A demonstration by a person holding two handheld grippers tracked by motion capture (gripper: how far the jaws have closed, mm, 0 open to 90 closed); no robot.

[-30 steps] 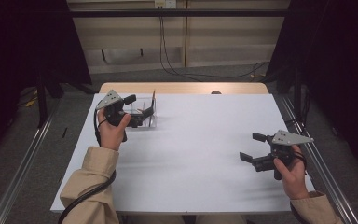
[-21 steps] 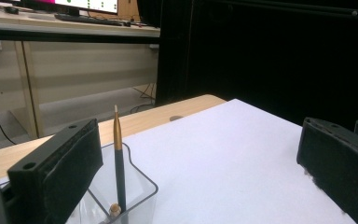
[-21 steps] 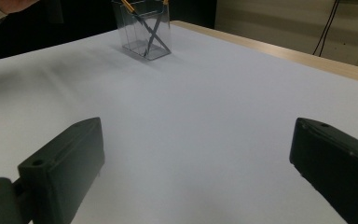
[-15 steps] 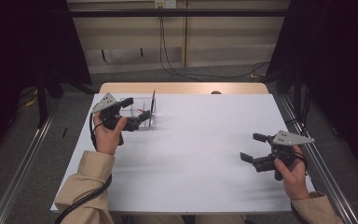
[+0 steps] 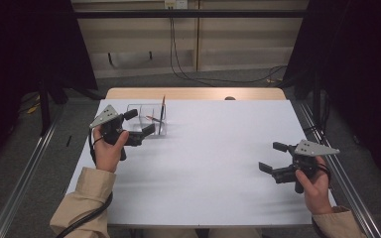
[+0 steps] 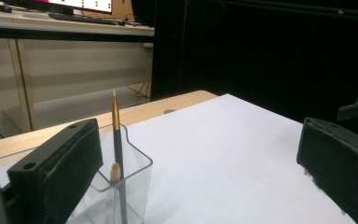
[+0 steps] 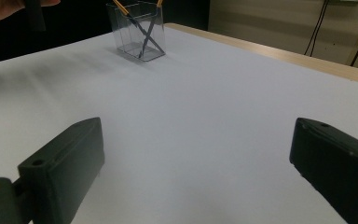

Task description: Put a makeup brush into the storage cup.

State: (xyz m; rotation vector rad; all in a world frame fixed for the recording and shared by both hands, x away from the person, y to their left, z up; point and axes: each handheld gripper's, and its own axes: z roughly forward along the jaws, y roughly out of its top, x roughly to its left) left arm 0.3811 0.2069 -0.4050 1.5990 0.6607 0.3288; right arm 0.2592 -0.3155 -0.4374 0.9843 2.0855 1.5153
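Clear holder (image 5: pixel 149 119) with pencils (image 5: pixel 162 110) beside left gripper (image 5: pixel 138 126), right gripper (image 5: pixel 272 157) far off, jaws spread.

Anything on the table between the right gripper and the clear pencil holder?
Nothing: in the right gripper view, bare white table runs from the open right gripper to the clear pencil holder.

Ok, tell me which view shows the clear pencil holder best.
The right gripper view: the whole clear pencil holder stands unobstructed, two crossed pencils inside. The left gripper view crops it behind a jaw; the high view shows it small.
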